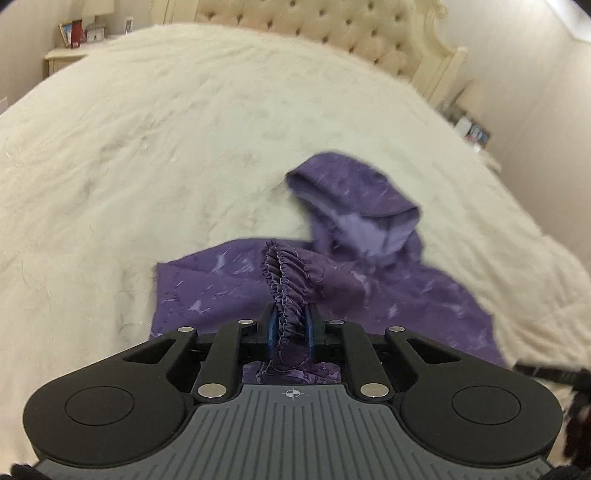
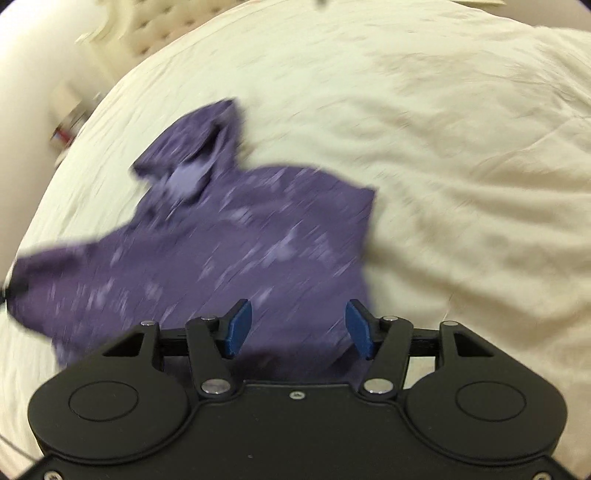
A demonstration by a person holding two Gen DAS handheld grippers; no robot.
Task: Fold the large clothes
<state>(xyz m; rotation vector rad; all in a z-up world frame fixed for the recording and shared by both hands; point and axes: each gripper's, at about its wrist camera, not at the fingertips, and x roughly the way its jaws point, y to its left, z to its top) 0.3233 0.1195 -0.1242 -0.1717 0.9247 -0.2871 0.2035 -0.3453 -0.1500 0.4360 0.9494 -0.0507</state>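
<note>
On the bed [image 1: 147, 129], over its cream cover, I have the purple hoodie [image 1: 229, 288] spread out with its hood [image 1: 354, 199] pointing toward the tufted headboard [image 1: 332, 33]. My left gripper [image 1: 290, 328] is clamped on the gathered elastic cuff [image 1: 286, 273] of a sleeve; the ruched fabric stands up between the blue pads [image 1: 271, 325] and is pinched tight on both sides. The rest of that sleeve runs off to the right, over the body of the hoodie.

Through the right wrist camera I see the same hoodie [image 2: 229, 251] from the other side, badly blurred, hood [image 2: 199, 147] up and to the left. My right gripper [image 2: 297, 328] hangs over the near edge of the garment with its jaws apart; the blue pads [image 2: 238, 328] stand clear of each other and I see nothing pinched between them, only cloth lying below. Whether the pads touch that cloth I cannot tell through the blur.

At the far left of the left view stands a nightstand [image 1: 62, 59] with a few small things on it, beside the bed. Another low shelf [image 1: 472, 129] with items sits by the wall on the right.
</note>
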